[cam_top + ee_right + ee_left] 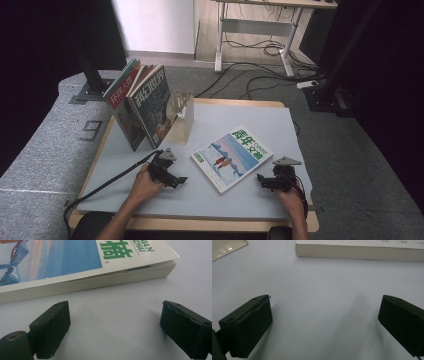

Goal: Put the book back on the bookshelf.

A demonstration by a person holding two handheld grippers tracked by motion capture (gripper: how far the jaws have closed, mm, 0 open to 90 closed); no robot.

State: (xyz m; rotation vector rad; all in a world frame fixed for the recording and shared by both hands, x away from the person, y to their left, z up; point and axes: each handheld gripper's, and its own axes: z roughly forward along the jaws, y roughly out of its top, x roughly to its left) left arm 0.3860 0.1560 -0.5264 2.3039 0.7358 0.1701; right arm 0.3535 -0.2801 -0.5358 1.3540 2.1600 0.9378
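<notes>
A magazine with a blue and white cover and green characters (231,157) lies flat on the pale table (250,117), between my two grippers. My left gripper (181,179) rests low on the table just left of it, open, its jaws wide apart with bare table between them; the magazine's spine edge (359,252) lies ahead. My right gripper (260,178) sits to the right of the magazine, also open and empty, facing the page edge (82,283) at close range.
Two magazines (145,102) lean upright against a wooden stand (181,115) at the table's back left. A black cable (107,182) trails from the left gripper off the front left edge. Desk legs and floor cables lie beyond the table.
</notes>
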